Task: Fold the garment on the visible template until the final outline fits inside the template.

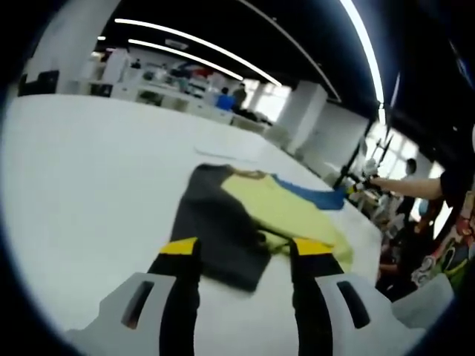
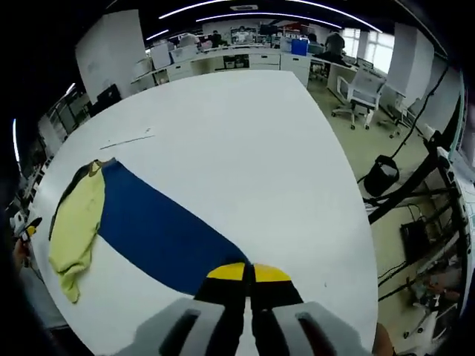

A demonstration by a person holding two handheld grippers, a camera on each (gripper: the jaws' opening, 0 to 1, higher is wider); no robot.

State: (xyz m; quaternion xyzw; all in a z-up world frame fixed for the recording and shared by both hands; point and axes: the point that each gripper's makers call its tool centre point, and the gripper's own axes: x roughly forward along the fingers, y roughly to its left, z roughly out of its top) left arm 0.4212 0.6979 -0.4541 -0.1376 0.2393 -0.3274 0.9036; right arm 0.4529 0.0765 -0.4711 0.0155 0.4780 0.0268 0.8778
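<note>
The garment lies on the white table (image 1: pixel 89 193). It shows a dark grey part (image 1: pixel 215 222), a yellow part (image 1: pixel 286 211) and a blue part (image 1: pixel 315 196). My left gripper (image 1: pixel 246 248) is open, its yellow-tipped jaws standing apart just short of the grey part's near edge. In the right gripper view the blue part (image 2: pixel 159 233) stretches from the yellow part (image 2: pixel 78 219) to my right gripper (image 2: pixel 249 273), which is shut on the blue edge. The right gripper (image 1: pixel 356 184) also appears in the left gripper view, at the blue tip, held by a person's arm.
A thin pale line (image 2: pixel 128 139) lies on the table (image 2: pixel 252 148) beyond the garment. Desks, shelves and people (image 1: pixel 223 98) fill the back of the room. An office chair (image 2: pixel 361 95) and a stand (image 2: pixel 386 178) stand off the table's far edge.
</note>
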